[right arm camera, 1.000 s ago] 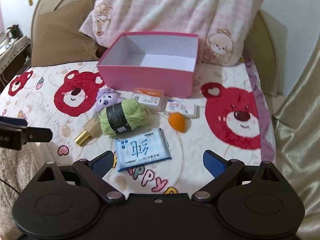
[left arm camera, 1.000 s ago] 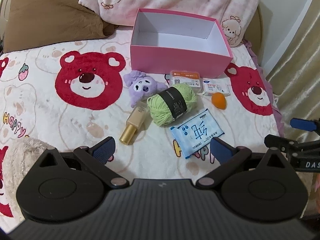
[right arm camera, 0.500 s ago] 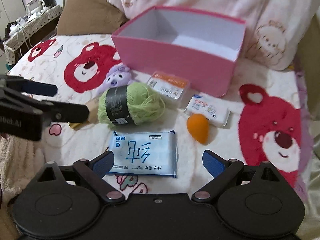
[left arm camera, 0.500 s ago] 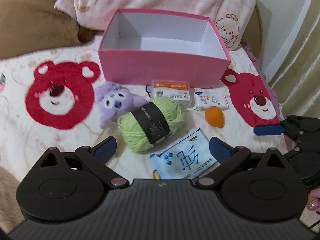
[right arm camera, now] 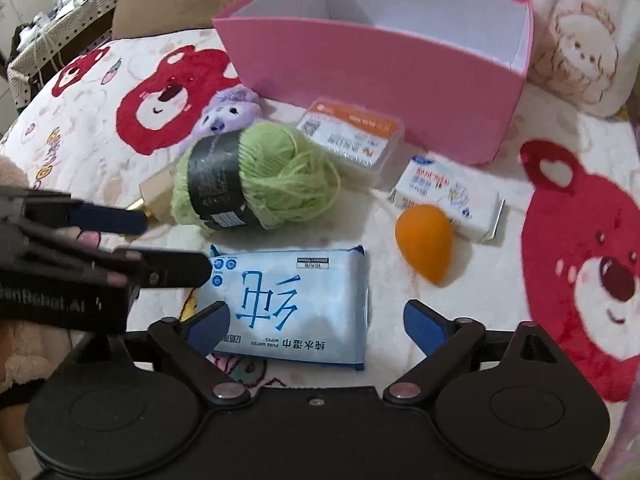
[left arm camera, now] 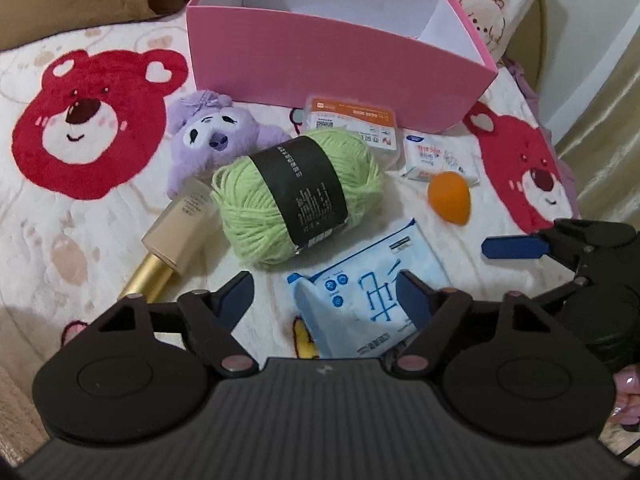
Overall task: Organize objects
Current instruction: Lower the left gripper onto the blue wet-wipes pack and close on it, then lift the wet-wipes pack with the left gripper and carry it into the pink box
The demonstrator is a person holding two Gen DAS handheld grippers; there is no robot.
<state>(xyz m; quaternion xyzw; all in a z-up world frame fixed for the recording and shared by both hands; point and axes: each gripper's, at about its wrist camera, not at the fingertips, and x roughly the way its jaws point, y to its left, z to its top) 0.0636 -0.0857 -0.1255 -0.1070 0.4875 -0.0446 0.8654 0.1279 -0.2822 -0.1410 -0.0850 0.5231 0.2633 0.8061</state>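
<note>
Nearest, the left gripper (left arm camera: 326,300) and the right gripper (right arm camera: 316,320) both hovered unclenched over the blue wipes pack (right arm camera: 290,304) on the bear-print blanket (left arm camera: 80,224); their jaws had just been closing, the pack lying partly between each pair, ungripped. Just beyond lay the green yarn ball (left arm camera: 296,196), a gold bottle (left arm camera: 176,228) and an orange sponge (right arm camera: 426,248). Farther back stood the empty pink box (left arm camera: 332,60), well apart from the wipes.

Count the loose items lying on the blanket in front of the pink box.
7: purple plush, gold-capped bottle, green yarn, orange-labelled case, white packet, orange sponge, blue wipes pack. Smaller ones may hide behind them.
</note>
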